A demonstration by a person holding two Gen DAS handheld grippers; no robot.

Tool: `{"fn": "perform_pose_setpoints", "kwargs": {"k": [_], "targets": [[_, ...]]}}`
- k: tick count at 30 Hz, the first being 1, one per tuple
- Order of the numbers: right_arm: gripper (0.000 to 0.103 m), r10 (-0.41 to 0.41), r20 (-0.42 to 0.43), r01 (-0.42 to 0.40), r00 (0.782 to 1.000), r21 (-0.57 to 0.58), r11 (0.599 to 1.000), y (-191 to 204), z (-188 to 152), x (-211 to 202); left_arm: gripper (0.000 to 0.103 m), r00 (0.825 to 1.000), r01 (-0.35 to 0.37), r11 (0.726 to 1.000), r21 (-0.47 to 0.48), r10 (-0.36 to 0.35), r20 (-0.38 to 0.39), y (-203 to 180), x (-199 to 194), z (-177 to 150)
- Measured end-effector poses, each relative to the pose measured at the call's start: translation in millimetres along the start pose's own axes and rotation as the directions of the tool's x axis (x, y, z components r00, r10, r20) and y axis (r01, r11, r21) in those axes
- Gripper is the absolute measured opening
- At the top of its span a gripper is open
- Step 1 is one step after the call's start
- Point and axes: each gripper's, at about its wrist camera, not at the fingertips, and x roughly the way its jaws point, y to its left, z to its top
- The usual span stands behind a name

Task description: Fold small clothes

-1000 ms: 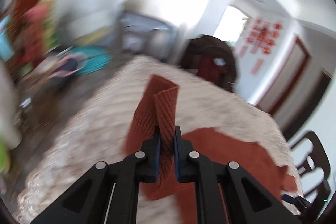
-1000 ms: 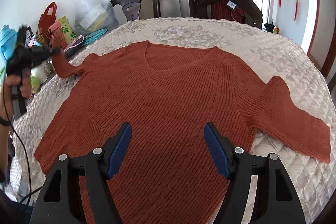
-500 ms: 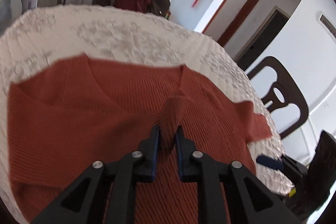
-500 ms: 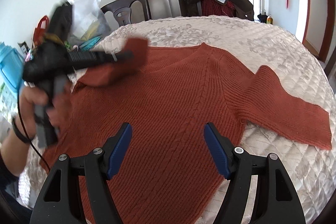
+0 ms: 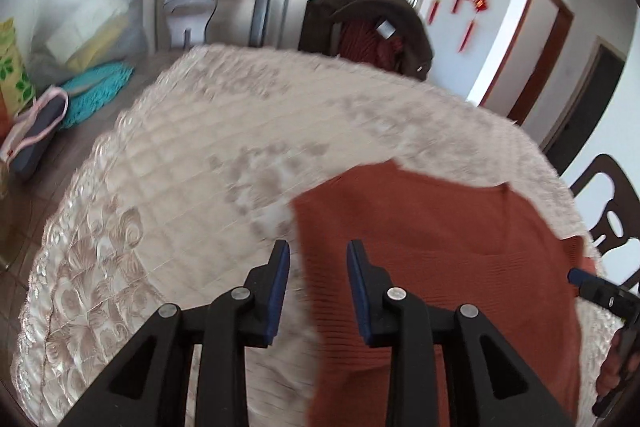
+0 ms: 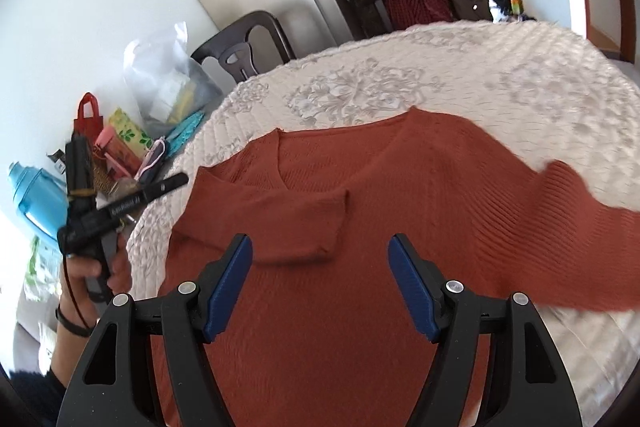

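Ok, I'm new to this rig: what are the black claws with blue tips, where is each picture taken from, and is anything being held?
There is no robot arm. A person holds a two-finger gripper in each hand, and a fisheye camera on each looks forward along its fingers.

In the left wrist view, the left gripper is open and empty, above the left edge of the rust-red ribbed knit sweater.

In the right wrist view, the right gripper is also open, above the sweater's body. The sweater lies flat on the cream quilted table cover, with one sleeve folded across its chest and the other sleeve spread out to the side. At the left of that view a hand holds the left gripper.

Nothing is held.
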Motion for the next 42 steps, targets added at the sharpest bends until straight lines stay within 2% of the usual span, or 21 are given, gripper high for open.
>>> {"fn": "perform_pose_setpoints", "kwargs": {"k": [3, 5, 7, 9, 11, 14, 17, 20, 22, 25, 27, 30, 33, 37, 41, 42], "targets": [[0.048, 0.012, -0.07, -0.01, 0.997, 0.019, 1.0, -3, 15, 34, 0.032, 0.998, 0.004, 1.0, -0.027, -0.005, -0.057, 7, 23, -4], [0.044, -0.013, -0.12, 0.016, 0.993, 0.026, 1.0, -7, 21, 56, 0.023, 0.998, 0.034, 0.999, -0.041, -0.036, -0.057, 7, 30, -5], [0.035, -0.024, -0.165, 0.028, 0.986, 0.021, 0.999, -10, 23, 75, 0.014, 0.997, 0.056, 0.998, -0.041, -0.058, -0.049, 4, 31, -5], [0.01, -0.059, -0.159, 0.057, 0.986, -0.017, 0.998, -7, 25, 81, 0.01, 0.996, 0.079, 0.996, -0.042, -0.08, -0.033, 8, 26, -6], [0.005, -0.036, -0.152, 0.036, 0.988, -0.005, 0.999, -7, 29, 78, 0.01, 0.995, 0.101, 0.994, -0.051, -0.102, -0.009, 14, 20, -6], [0.003, 0.027, -0.085, -0.027, 0.996, -0.002, 1.0, -2, 37, 65, 0.01, 0.994, 0.109, 0.991, -0.072, -0.108, 0.015, 23, 18, -5], [0.003, 0.011, -0.076, -0.011, 0.997, -0.002, 1.0, -5, 42, 74, 0.01, 0.994, 0.105, 0.992, -0.066, -0.105, 0.0, 22, 25, -6], [0.006, -0.004, -0.126, 0.01, 0.992, 0.049, 0.999, -14, 38, 87, 0.012, 0.995, 0.095, 0.994, -0.061, -0.095, -0.01, 22, 20, -8], [0.006, -0.007, -0.105, 0.011, 0.994, 0.039, 0.999, -11, 35, 77, 0.012, 0.996, 0.089, 0.994, -0.056, -0.088, 0.025, 22, 5, -9], [0.006, -0.006, -0.068, 0.006, 0.998, -0.001, 1.0, 2, 26, 56, 0.012, 0.991, 0.12, 0.993, -0.019, -0.119, 0.065, 10, -19, -14], [0.006, 0.0, -0.082, -0.003, 0.997, -0.036, 0.999, 11, 18, 53, 0.012, 0.991, 0.124, 0.992, 0.022, -0.125, 0.036, -1, -20, -22], [0.006, -0.068, -0.155, 0.054, 0.986, -0.093, 0.994, 14, 2, 66, 0.014, 0.995, 0.087, 0.995, 0.05, -0.084, -0.047, -6, 1, -37], [0.005, -0.039, -0.134, 0.031, 0.99, -0.058, 0.998, 5, 0, 61, 0.014, 0.994, 0.105, 0.994, 0.012, -0.104, -0.04, 2, -3, -38], [0.007, -0.082, -0.132, 0.072, 0.988, -0.082, 0.994, 2, -4, 55, 0.016, 0.995, 0.088, 0.995, 0.048, -0.086, -0.044, -2, -2, -41], [0.009, -0.054, -0.126, 0.05, 0.991, -0.029, 0.998, -7, -8, 44, 0.016, 0.997, 0.07, 0.997, 0.044, -0.069, -0.03, -7, -16, -41], [0.013, -0.058, -0.113, 0.054, 0.992, -0.035, 0.998, -7, -10, 38, 0.018, 0.998, 0.063, 0.996, 0.055, -0.062, -0.02, -10, -23, -44]]}}
